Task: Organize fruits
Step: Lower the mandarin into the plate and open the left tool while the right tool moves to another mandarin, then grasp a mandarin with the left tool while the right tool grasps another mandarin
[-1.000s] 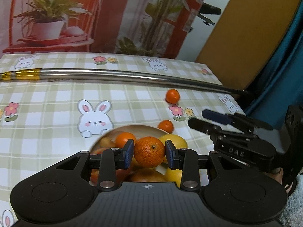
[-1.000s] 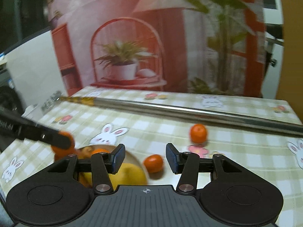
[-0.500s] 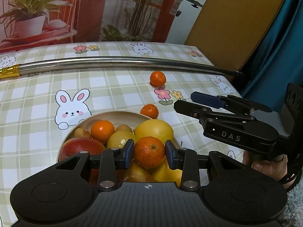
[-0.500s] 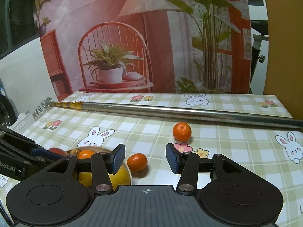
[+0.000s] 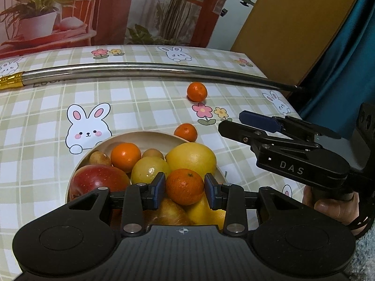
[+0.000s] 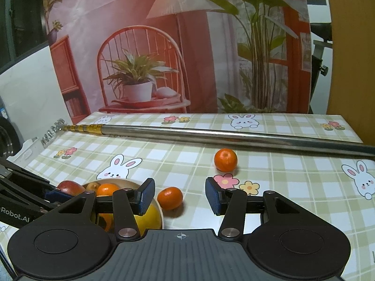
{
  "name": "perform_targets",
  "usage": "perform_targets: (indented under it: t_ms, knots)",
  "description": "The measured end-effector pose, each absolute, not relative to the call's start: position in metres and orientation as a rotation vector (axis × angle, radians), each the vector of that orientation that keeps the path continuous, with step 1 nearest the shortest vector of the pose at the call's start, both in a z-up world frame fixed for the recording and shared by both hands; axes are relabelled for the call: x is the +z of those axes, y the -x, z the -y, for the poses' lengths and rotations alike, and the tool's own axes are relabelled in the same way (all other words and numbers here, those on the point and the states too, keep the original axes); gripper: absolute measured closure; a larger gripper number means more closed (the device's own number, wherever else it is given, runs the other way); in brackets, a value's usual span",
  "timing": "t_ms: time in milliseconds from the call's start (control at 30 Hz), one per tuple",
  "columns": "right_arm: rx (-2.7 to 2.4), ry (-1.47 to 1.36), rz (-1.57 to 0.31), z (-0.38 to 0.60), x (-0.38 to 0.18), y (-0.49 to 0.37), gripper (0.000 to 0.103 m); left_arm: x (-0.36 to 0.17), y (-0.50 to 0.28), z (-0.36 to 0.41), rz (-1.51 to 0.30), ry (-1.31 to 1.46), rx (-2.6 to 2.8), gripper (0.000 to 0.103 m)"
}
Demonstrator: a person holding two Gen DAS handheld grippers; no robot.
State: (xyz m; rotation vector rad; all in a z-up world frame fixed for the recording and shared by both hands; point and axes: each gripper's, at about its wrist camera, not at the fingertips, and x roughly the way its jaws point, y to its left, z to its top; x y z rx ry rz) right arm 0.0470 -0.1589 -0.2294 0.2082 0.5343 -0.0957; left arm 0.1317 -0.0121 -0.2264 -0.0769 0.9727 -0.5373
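My left gripper point(image 5: 185, 188) is shut on a mandarin point(image 5: 185, 186) and holds it just above a wooden bowl point(image 5: 131, 137) heaped with a red apple point(image 5: 98, 180), lemons point(image 5: 191, 158) and another mandarin point(image 5: 125, 153). Two loose mandarins lie on the checked cloth: one beside the bowl's rim point(image 5: 185, 131) point(image 6: 170, 197), one farther back point(image 5: 197, 91) point(image 6: 225, 160). My right gripper point(image 6: 180, 195) is open and empty, low over the cloth, with the near loose mandarin just ahead between its fingers. It shows at the right of the left wrist view point(image 5: 248, 126).
A long steel pole point(image 6: 211, 134) with a gold end lies across the back of the table point(image 6: 293, 187). The table's right edge is near a brown panel and a blue curtain point(image 5: 339, 70). A printed backdrop stands behind.
My left gripper has carried the mandarin forward and lower over the bowl's fruit. My right gripper has moved closer to the near loose mandarin.
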Motion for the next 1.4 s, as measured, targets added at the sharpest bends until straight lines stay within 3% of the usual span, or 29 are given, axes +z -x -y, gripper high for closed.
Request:
perform_targets:
  t_ms: [900,1400]
  knots:
    - [-0.164,-0.231,-0.41,0.22,-0.183,-0.046,0.057,-0.154,-0.169,-0.044,-0.766,0.177,-0.348,0.064]
    - [-0.193,-0.256,-0.471,0.244,-0.211,-0.07,0.057,-0.218,-0.227,0.056,-1.021,-0.011,-0.537,0.065]
